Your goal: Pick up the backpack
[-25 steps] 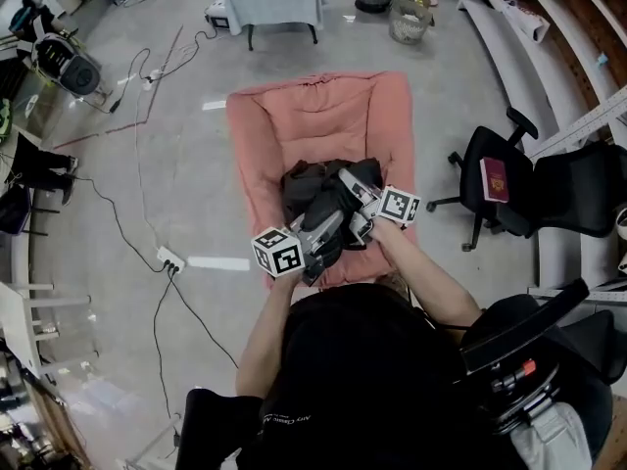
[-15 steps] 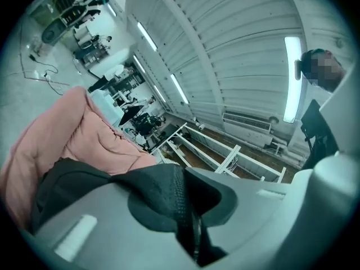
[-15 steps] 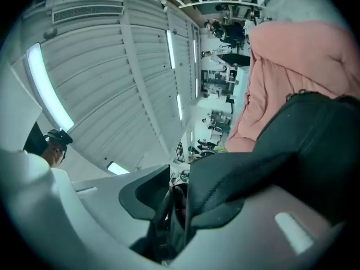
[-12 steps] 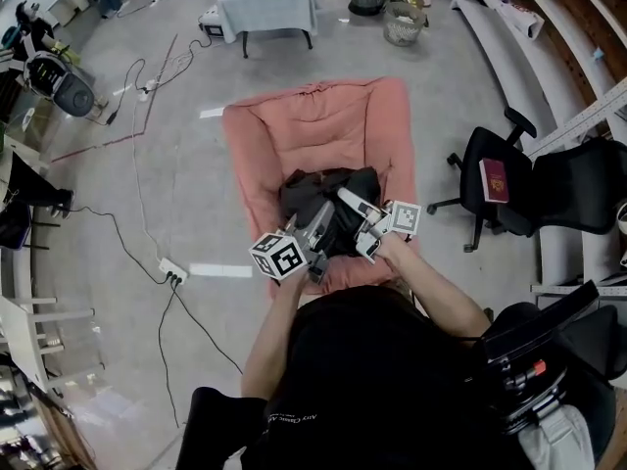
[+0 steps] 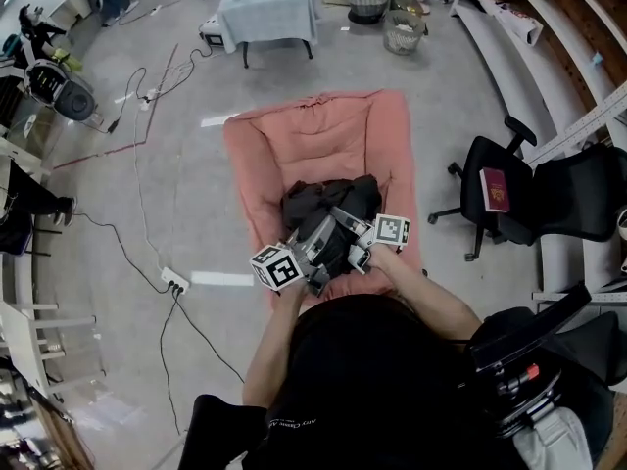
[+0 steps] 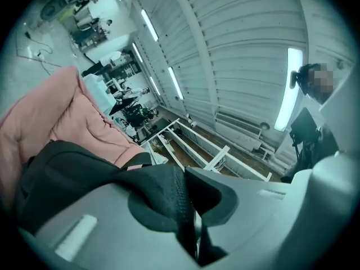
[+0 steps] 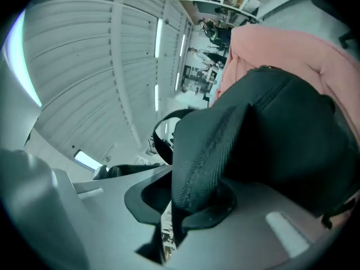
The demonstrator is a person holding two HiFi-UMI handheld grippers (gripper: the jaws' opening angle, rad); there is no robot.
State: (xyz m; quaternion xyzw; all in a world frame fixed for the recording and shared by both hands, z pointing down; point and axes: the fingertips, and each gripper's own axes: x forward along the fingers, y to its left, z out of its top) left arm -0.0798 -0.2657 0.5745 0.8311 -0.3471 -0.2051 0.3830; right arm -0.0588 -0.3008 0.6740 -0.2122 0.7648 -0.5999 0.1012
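Observation:
The black backpack (image 5: 328,202) lies crumpled on a pink cushion (image 5: 313,130) on the floor. Both grippers reach into its near side. My left gripper (image 5: 315,235) has a fold of black strap (image 6: 169,196) pinched between its jaws, with the backpack's body spreading off to the left in the left gripper view. My right gripper (image 5: 345,225) sits close beside it; its jaws are closing on a black webbing strap (image 7: 202,151) that runs up out of them to the backpack's bulk (image 7: 292,134). The pads of both grippers are hidden behind the fabric.
A black office chair (image 5: 514,209) with a red booklet (image 5: 495,190) on its seat stands to the right of the cushion. A cloth-covered small table (image 5: 266,6) and wire baskets (image 5: 404,29) are at the far end. A power strip (image 5: 174,282) and cables lie on the floor at left.
My right gripper has come down and nearer to me on the backpack, and now has a strap between its jaws. The left gripper has shifted only a little.

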